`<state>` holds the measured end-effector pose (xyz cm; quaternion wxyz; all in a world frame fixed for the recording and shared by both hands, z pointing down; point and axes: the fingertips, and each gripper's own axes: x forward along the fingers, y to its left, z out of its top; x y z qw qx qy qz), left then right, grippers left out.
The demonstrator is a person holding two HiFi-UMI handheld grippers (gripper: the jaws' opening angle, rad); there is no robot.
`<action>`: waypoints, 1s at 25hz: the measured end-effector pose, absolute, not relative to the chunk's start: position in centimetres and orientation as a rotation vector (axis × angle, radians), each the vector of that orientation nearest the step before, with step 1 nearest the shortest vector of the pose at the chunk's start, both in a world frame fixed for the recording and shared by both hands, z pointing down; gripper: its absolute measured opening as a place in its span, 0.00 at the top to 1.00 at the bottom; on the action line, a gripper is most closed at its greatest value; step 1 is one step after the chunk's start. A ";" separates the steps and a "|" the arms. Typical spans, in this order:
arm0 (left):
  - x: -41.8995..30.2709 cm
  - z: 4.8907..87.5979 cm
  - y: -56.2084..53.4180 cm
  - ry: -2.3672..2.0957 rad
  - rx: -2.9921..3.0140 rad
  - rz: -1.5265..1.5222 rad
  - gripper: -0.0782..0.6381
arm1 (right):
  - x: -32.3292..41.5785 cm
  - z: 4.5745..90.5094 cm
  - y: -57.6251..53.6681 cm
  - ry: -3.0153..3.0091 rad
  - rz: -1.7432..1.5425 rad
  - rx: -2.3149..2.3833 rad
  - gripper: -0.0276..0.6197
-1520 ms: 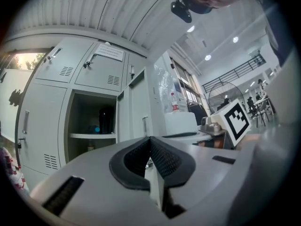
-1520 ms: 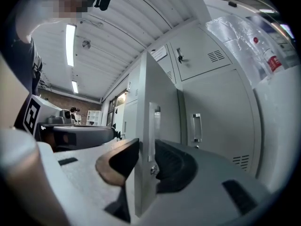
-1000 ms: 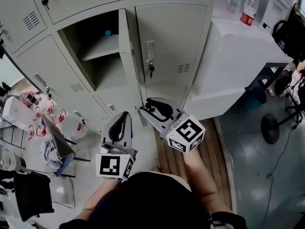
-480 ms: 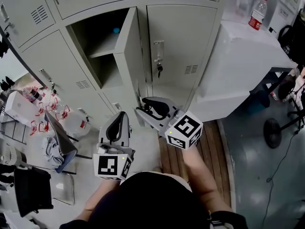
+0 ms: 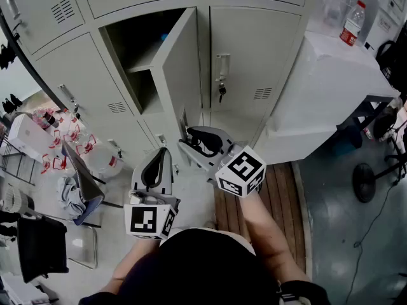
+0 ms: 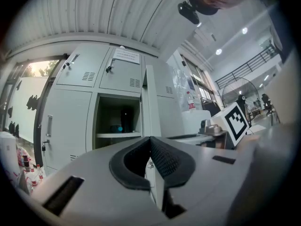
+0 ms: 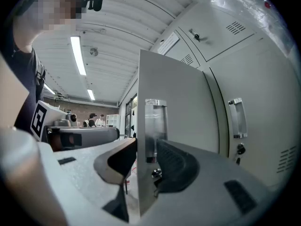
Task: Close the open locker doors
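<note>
Grey steel door stands half open on the locker. The right gripper is at the door's free edge, its fingers pinching that edge at the handle. Left of that edge the left gripper hangs empty, fingers pressed together.

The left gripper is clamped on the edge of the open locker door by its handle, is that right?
No, it is the right gripper that is clamped on the edge of the open locker door by its handle; the right gripper view shows it. The left gripper is shut, empty.
</note>
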<state>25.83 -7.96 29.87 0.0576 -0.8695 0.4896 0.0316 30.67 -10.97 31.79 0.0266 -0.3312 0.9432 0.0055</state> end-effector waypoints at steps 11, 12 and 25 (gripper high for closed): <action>24.4 30.0 -7.3 1.538 -2.616 0.109 0.89 | 29.2 32.4 -11.6 2.930 0.022 -1.037 0.77; 24.3 30.0 -7.3 1.543 -2.613 0.110 0.89 | 29.1 32.4 -11.6 2.932 0.021 -1.037 0.77; 22.6 30.2 -7.3 1.581 -2.598 0.123 0.89 | 27.7 32.5 -12.3 2.923 0.046 -1.049 0.78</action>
